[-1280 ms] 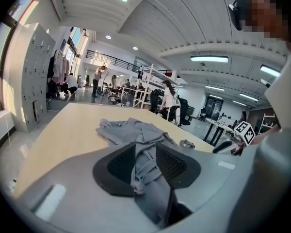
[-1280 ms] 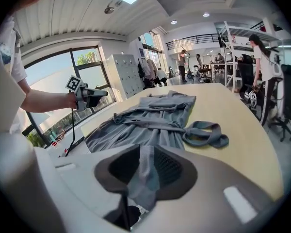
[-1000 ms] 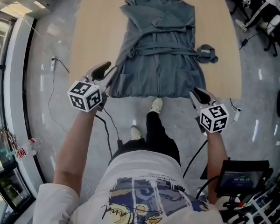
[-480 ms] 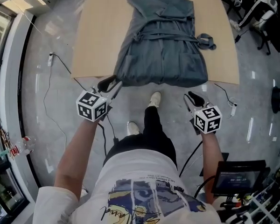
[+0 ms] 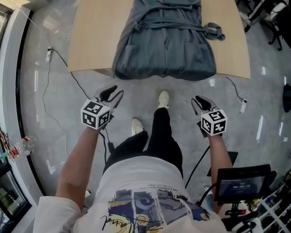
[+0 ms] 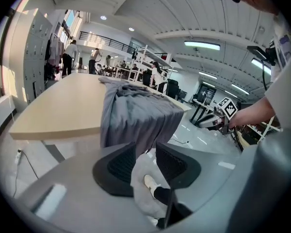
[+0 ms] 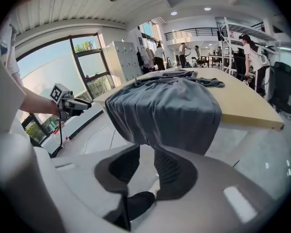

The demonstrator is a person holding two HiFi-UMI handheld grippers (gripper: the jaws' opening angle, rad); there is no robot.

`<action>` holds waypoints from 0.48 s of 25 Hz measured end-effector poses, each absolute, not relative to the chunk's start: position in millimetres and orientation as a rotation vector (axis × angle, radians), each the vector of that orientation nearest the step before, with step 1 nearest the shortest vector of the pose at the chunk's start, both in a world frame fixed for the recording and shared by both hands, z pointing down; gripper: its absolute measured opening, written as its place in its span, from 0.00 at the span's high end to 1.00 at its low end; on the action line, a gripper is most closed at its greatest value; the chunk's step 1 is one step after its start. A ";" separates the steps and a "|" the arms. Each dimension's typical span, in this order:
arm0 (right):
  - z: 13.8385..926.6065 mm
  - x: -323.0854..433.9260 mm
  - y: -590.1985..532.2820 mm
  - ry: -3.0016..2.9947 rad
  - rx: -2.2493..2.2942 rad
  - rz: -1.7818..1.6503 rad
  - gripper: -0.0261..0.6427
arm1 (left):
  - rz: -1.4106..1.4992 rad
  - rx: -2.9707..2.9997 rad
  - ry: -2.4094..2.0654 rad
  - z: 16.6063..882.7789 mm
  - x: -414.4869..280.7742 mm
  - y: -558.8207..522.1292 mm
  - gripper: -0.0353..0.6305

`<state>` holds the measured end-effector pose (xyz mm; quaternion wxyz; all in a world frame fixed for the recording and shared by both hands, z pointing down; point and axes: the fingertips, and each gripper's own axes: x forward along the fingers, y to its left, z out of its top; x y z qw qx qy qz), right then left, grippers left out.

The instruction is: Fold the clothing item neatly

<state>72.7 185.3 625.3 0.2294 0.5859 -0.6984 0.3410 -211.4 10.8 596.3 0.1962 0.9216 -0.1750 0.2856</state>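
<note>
A grey robe (image 5: 165, 38) lies lengthwise on the tan table (image 5: 94, 28), its hem hanging over the near edge. Its belt end (image 5: 216, 31) rests on the table to the right. My left gripper (image 5: 111, 93) hovers over the floor, short of the table's near edge and below the hem's left corner. It is open with nothing between its fingers. My right gripper (image 5: 202, 103) hovers level with it under the hem's right corner, also open and empty. The draped robe (image 6: 136, 110) shows beyond the left gripper (image 6: 145, 152). From the right gripper (image 7: 146, 154), the robe (image 7: 169, 106) hangs straight ahead.
The person's legs and white shoes (image 5: 163, 100) stand between the grippers. Cables (image 5: 58, 67) trail across the floor at the left and right. A monitor (image 5: 240, 188) sits at the lower right. Chairs (image 5: 269, 4) stand at the upper right, and people (image 6: 68, 57) stand far behind the table.
Both grippers have drawn back from the robe's hem at the table edge to over the floor. The table and robe now sit farther up the head view.
</note>
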 end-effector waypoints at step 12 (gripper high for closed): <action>736.6 152.4 186.1 -1.870 1.621 1.026 0.72 | 1.036 2.364 -0.559 714.7 -215.2 -16.0 0.64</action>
